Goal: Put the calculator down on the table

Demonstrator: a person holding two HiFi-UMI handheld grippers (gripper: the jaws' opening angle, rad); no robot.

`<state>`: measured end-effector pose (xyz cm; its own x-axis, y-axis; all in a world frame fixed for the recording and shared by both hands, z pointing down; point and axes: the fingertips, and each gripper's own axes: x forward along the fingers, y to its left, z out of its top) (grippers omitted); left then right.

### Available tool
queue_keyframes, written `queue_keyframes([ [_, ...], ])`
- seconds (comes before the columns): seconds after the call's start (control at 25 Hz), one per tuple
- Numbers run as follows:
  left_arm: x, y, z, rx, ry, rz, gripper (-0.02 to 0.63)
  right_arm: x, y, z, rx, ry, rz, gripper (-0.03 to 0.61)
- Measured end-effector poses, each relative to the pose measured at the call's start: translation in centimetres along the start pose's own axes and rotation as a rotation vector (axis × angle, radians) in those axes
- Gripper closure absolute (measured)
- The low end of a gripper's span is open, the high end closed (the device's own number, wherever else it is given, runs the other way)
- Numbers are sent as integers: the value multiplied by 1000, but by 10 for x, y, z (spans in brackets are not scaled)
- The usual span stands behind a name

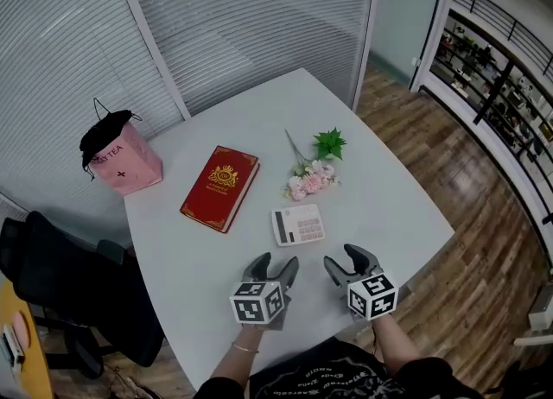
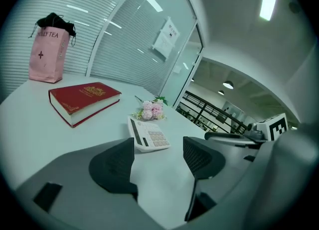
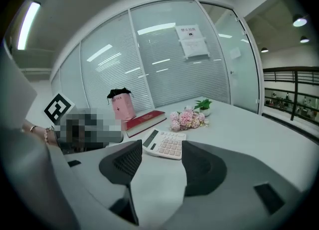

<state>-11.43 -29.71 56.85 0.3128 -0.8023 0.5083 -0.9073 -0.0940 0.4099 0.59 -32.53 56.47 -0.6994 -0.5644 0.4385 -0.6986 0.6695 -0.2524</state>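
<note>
the calculator (image 1: 298, 224) lies flat on the white table (image 1: 389, 190), keys up, just in front of both grippers and touching neither. the left gripper (image 1: 275, 266) has its jaws spread wide with only bare tabletop between them; in the left gripper view the calculator (image 2: 149, 135) sits beyond the jaw tips, its near corner slipping behind the left jaw. the right gripper (image 1: 346, 262) is spread just as wide and holds nothing; in the right gripper view the calculator (image 3: 166, 144) again lies past the tips, one corner hidden by a jaw. key labels are too small to read in any view.

a bunch of pink flowers (image 1: 311, 180) lies just beyond the calculator, a red book (image 1: 220, 187) to its left, and a pink bag (image 1: 125, 160) near the far left corner, its lettering only partly legible. the person's forearms are cut off by the bottom edge of the head view. a black chair (image 1: 60, 285) is partly tucked under the table and cropped at the left edge.
</note>
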Motion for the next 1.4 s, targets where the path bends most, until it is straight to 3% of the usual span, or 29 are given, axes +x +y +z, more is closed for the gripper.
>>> queue_keyframes([
  [0.28, -52, -35, -14, 134, -88, -33, 304, -49, 34, -5, -92, -52, -13, 327],
  [0.68, -117, -63, -54, 174, -156, -18, 304, -104, 59, -27, -156, -87, -34, 333],
  [1.08, -127, -69, -69, 181, -163, -10, 304, -114, 77, -42, -207, -71, -24, 341],
  [1.16, -127, -73, -67, 196, -173, -16, 305, -114, 79, -43, -231, -70, -24, 376],
  [1.24, -129, -80, -63, 209, -195, -29, 370, -115, 82, -42, -249, -89, -19, 424],
  [1.4, -133, -92, -61, 240, -236, -59, 434, -119, 86, -29, -265, -140, -4, 559],
])
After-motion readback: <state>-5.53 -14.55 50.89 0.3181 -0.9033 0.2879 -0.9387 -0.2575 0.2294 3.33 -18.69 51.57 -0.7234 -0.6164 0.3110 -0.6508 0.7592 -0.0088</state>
